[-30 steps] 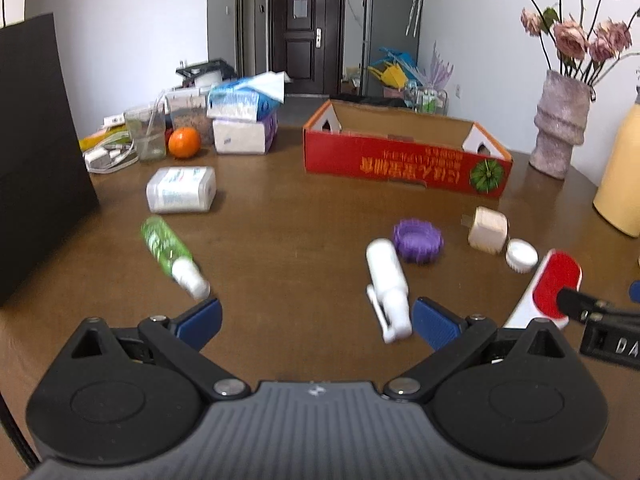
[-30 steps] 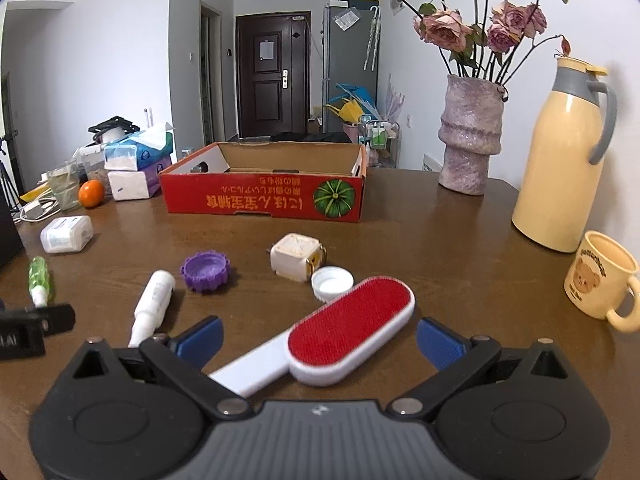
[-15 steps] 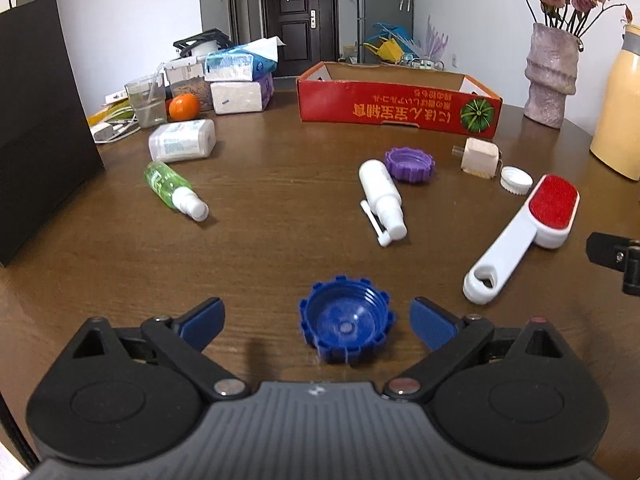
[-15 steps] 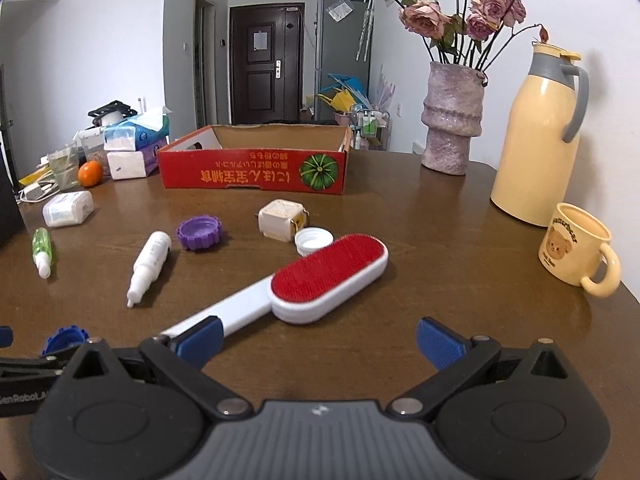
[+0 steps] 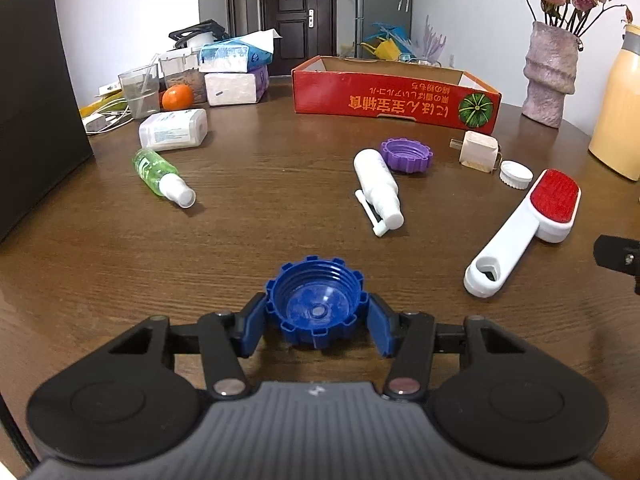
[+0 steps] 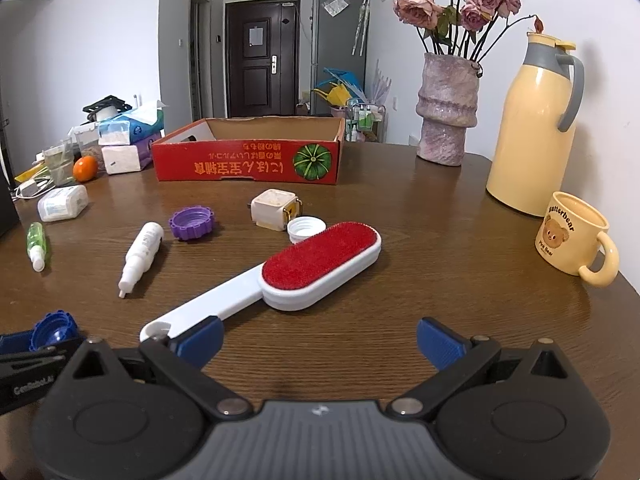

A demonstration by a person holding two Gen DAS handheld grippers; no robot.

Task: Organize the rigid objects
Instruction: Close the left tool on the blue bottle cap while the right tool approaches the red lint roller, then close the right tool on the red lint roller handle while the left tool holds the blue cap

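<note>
The blue cap [image 5: 316, 307] is just clamped by the closing left claw [image 5: 316, 322]; it should be lifted level. The right claw [image 6: 319, 340] is kept wide.

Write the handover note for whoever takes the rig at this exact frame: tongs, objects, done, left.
Left tongs: just closed onto the blue cap, which sits on the table.
Right tongs: open, holding nothing; lint brush handle is by the left pad.
Red box at the back shows nothing inside.
Loose: white bottle, purple cap, green bottle, white cap, cube.
Left: everything.
</note>
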